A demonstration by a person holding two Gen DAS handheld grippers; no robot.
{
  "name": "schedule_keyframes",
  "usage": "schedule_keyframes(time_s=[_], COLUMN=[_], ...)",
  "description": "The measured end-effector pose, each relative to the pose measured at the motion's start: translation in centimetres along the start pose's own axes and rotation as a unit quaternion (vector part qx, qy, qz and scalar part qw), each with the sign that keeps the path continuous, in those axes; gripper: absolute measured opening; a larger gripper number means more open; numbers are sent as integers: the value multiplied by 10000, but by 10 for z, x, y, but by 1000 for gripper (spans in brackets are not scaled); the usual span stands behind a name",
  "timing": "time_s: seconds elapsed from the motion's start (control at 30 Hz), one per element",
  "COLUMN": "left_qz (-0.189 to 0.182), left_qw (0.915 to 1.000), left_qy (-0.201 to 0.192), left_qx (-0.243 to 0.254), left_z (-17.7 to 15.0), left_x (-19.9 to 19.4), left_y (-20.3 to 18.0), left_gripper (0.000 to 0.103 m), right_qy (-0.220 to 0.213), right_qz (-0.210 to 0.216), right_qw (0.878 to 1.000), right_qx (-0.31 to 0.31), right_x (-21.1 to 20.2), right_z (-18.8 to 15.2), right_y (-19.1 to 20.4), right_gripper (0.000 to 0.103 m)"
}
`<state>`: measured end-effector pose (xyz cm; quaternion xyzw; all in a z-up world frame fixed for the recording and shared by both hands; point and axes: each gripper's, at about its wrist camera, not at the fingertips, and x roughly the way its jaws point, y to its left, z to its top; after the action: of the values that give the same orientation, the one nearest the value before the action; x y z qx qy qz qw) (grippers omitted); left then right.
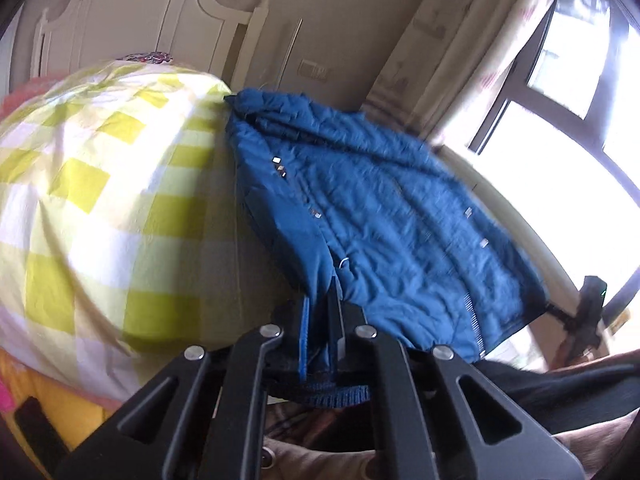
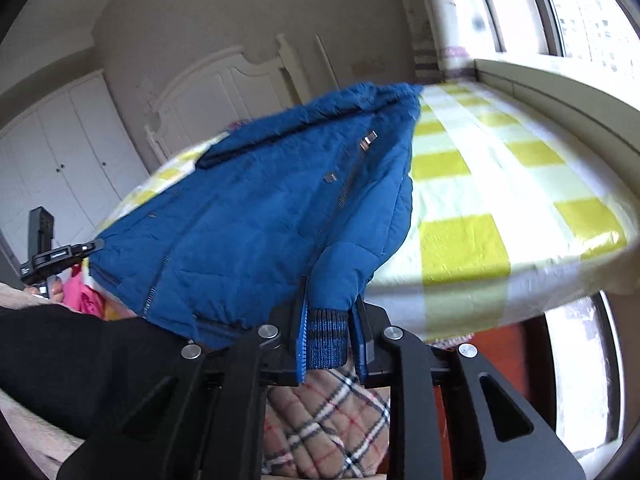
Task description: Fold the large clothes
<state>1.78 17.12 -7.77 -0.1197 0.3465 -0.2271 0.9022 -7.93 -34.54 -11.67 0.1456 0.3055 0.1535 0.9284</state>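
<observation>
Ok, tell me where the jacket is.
The jacket lies on the checked bed, pinched by left gripper and right gripper.

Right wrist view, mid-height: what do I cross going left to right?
White wardrobe → the other gripper → blue padded jacket → yellow-checked bedsheet → window ledge.

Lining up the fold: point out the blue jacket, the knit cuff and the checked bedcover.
blue jacket (image 1: 380,208): left wrist view, quilted body panel.
knit cuff (image 2: 328,336): right wrist view, ribbed sleeve end between the fingers.
checked bedcover (image 2: 464,248): right wrist view, a yellow square.
</observation>
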Motion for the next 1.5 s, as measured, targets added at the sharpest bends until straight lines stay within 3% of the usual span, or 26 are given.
schedule_keyframes(time_s=[0.1, 0.27, 0.4, 0.6, 0.67, 0.73, 0.8, 0.87, 0.93, 1.0, 1.03, 1.07, 1.13, 1.17, 1.23, 1.33, 1.4, 1.5], left_qz=[-369, -659, -936, -1487, -1752, -1799, -1628, -1524, -1316, -866, -457, -214, 100, 187, 419, 642, 308, -7], left_qw=[9989, 9957, 9912, 9706, 9633, 9629, 9701, 9750, 9774, 9758, 9729, 9692, 9628, 9614, 9689, 9824, 9891, 9927], left_qy=[-185, -403, -843, -1831, -1957, -1938, -1716, -1320, -874, -620, -717, -861, -952, -956, -767, -326, 53, 473], left_qx=[-227, -520, -408, -468, -550, -534, -538, -930, -1408, -1909, -2149, -2298, -2528, -2573, -2314, -1726, -1438, -1112], left_z=[5, 10, 23, 55, 81, 105, 148, 198, 240, 269, 280, 286, 291, 289, 283, 268, 255, 250], left_x=[-14, -38, -72, -136, -140, -134, -102, -54, -4, 42, 57, 64, 71, 72, 81, 104, 133, 173], left_y=[4, 10, -2, 1, 10, 13, 15, 29, 55, 86, 105, 123, 152, 161, 170, 168, 166, 149], left_gripper=[6, 5, 5, 5, 6, 6, 6, 11, 21, 49, 72, 77, 77, 77, 81, 84, 86, 94], right_qy=[-381, -672, -1229, -2148, -2307, -2364, -2183, -1952, -1360, -556, -244, -56, 13, -133, -344, -232, 55, 410], right_qz=[341, 578, 1027, 1413, 1419, 1267, 1111, 894, 412, 136, 97, 142, 249, 111, -22, -349, -491, -581], right_qw=[9987, 9961, 9871, 9644, 9598, 9595, 9663, 9746, 9896, 9972, 9957, 9928, 9845, 9833, 9817, 9851, 9876, 9907], right_qx=[58, 52, -89, -613, -741, -858, -792, -639, -206, 472, 887, 1190, 1738, 1813, 1874, 1668, 1489, 1159], right_x=[-20, -43, -83, -142, -145, -134, -101, -65, 3, 73, 99, 116, 135, 135, 134, 140, 156, 182], right_z=[10, 22, 43, 88, 108, 140, 184, 220, 263, 296, 303, 306, 301, 299, 294, 285, 278, 265], right_y=[4, 11, 37, 74, 78, 81, 74, 58, 32, -9, -31, -47, -81, -93, -113, -127, -128, -117], right_gripper=[21, 21, 21, 20, 20, 20, 21, 21, 23, 26, 31, 43, 55, 75, 94, 94, 94, 94])
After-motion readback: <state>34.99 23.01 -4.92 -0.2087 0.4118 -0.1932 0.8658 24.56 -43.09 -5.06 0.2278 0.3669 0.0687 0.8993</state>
